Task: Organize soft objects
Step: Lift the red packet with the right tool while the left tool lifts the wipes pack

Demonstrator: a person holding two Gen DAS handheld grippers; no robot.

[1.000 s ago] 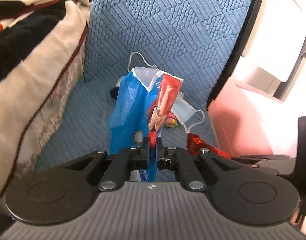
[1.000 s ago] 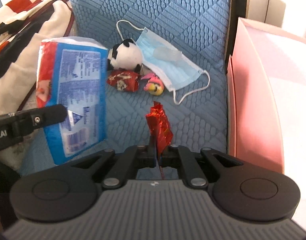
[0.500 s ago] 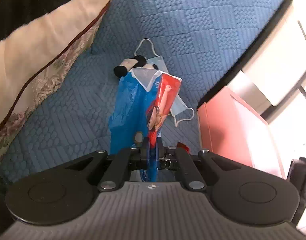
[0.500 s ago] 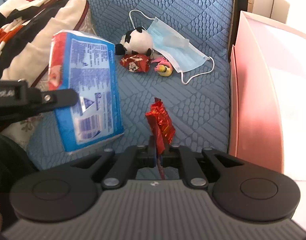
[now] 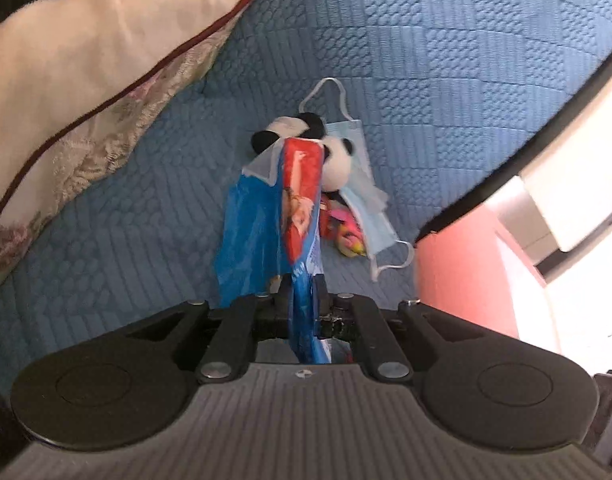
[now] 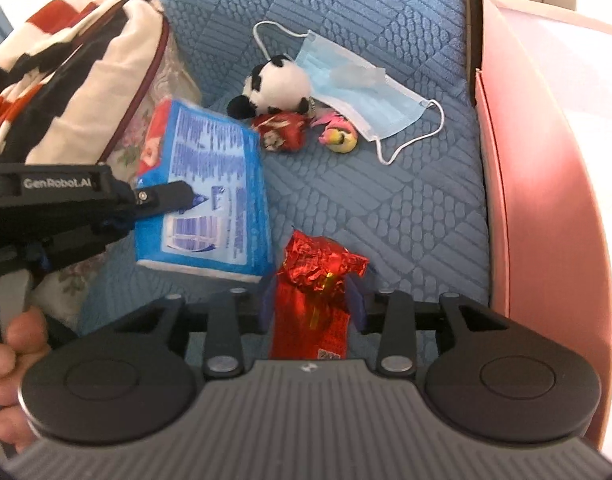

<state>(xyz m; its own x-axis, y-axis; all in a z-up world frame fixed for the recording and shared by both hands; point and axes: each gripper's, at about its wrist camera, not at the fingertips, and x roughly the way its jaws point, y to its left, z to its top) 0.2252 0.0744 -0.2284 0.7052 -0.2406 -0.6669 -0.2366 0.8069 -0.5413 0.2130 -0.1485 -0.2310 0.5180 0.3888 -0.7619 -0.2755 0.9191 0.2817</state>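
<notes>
My left gripper (image 5: 302, 292) pinches a blue and red tissue pack (image 5: 258, 236) by its edge; its jaws are just starting to open, with the pads still on the pack. In the right wrist view the pack (image 6: 214, 200) hangs low over the blue quilted cushion (image 6: 385, 208), held by the left gripper (image 6: 178, 197). My right gripper (image 6: 311, 300) is opening. A red foil packet (image 6: 309, 280) lies flat between its spread fingers, which do not press on it. Further back sit a panda plush (image 6: 280, 84), a blue face mask (image 6: 357, 92), a red wrapper (image 6: 282, 130) and a pink-yellow toy (image 6: 339, 136).
A pink box (image 6: 545, 160) stands along the cushion's right side. A cream, black and red blanket (image 6: 66, 80) is heaped on the left. A person's hand (image 6: 10, 356) holds the left gripper's handle at the lower left.
The right jaws have come apart, and the red foil packet now shows its broad face between them. The left gripper has rolled and sunk toward the cushion with the tissue pack.
</notes>
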